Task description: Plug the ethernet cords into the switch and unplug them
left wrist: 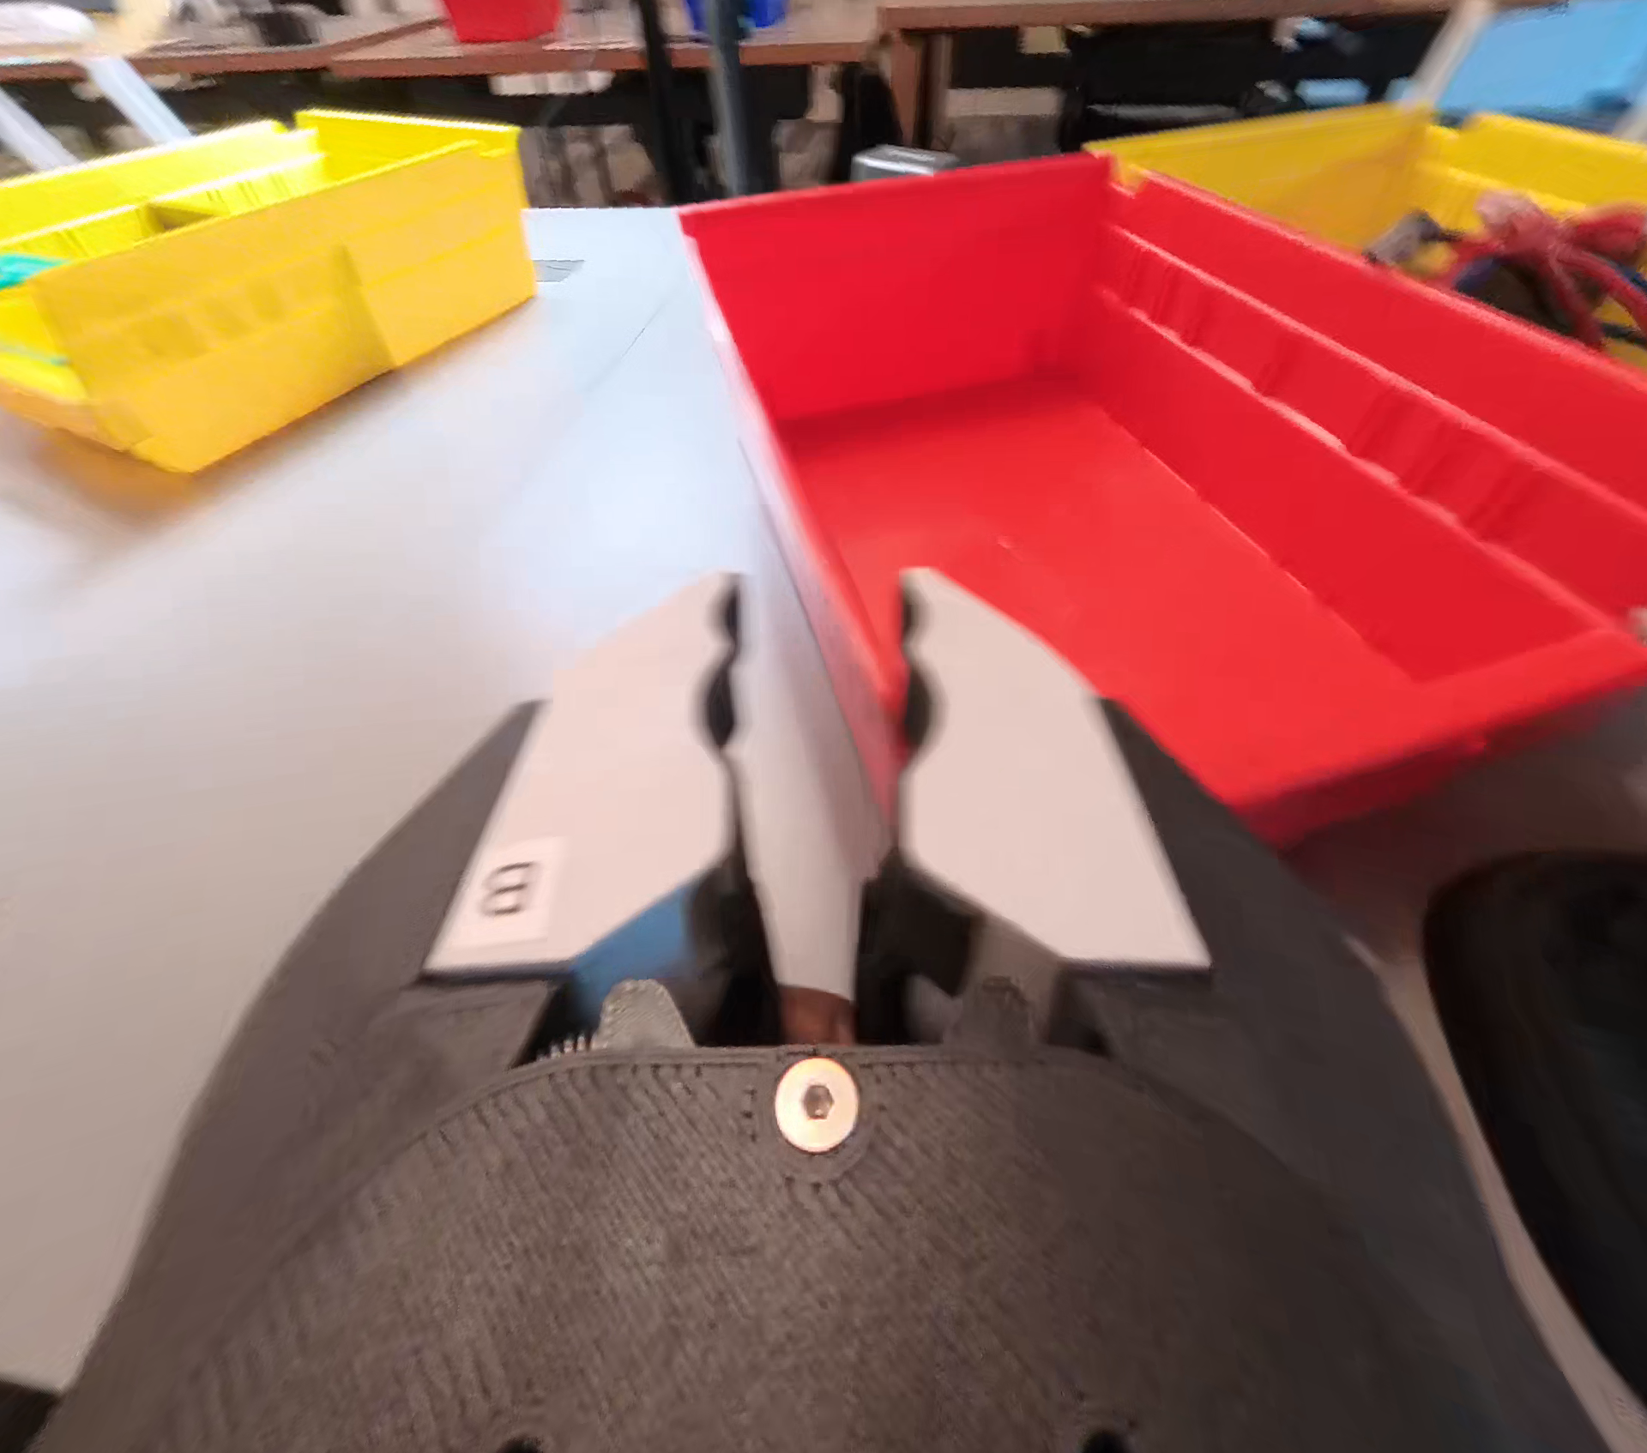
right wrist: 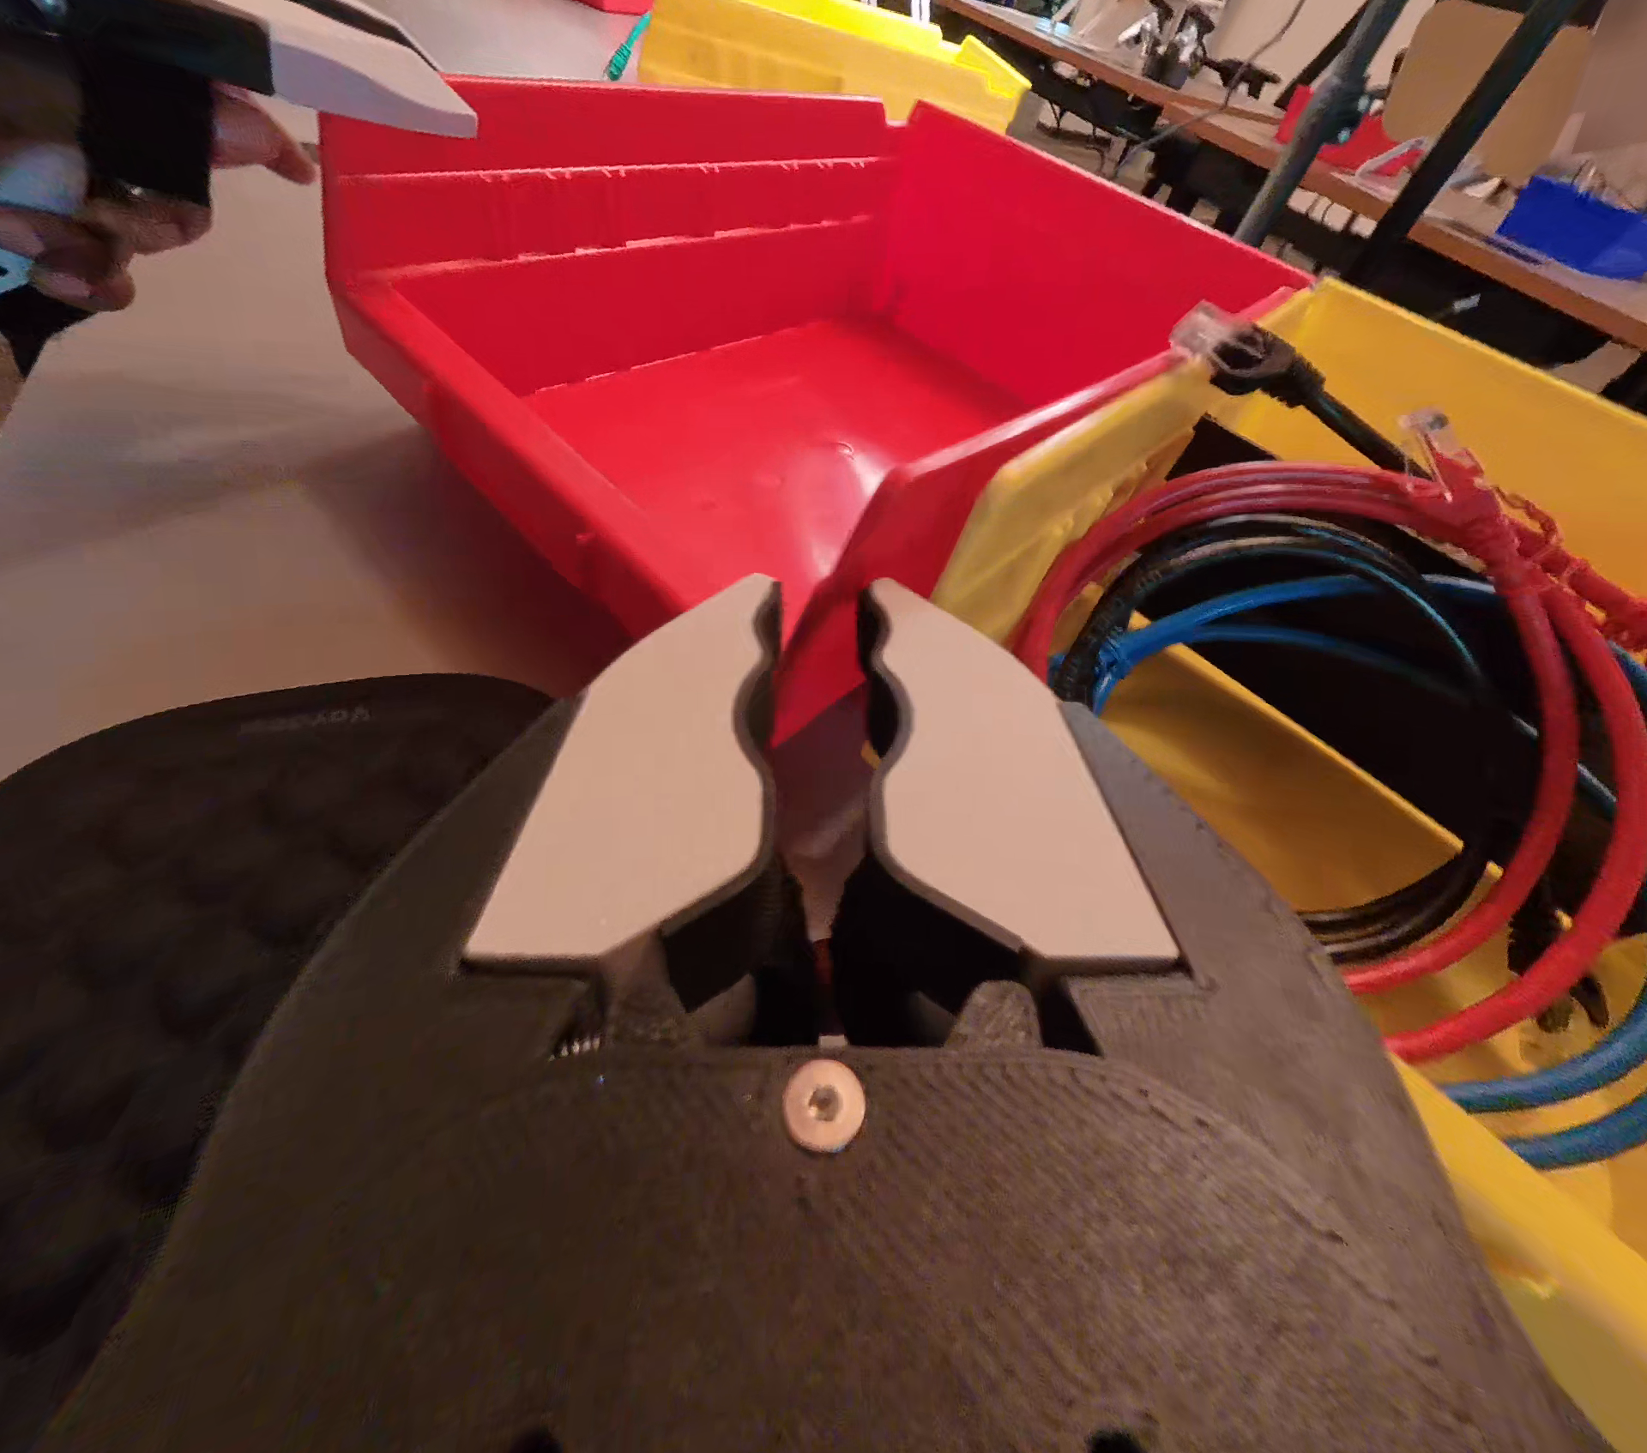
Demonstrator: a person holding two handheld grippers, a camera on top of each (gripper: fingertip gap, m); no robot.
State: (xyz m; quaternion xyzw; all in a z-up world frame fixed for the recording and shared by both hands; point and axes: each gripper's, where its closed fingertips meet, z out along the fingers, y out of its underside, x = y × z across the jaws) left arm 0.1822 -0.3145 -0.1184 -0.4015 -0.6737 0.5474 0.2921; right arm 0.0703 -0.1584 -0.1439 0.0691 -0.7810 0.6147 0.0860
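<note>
Lying coiled, ethernet cords [right wrist: 1390,662] just right of right gripper [right wrist: 820,608]

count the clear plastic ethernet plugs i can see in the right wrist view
2. One clear plug on the black cord rests on the yellow plastic bin's rim; one clear plug on the red cord sticks up just right of it. Others may be hidden among the coils.

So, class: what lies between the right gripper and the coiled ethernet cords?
In the right wrist view, only the yellow bin's wall separates the right gripper from the ethernet cords.
</note>
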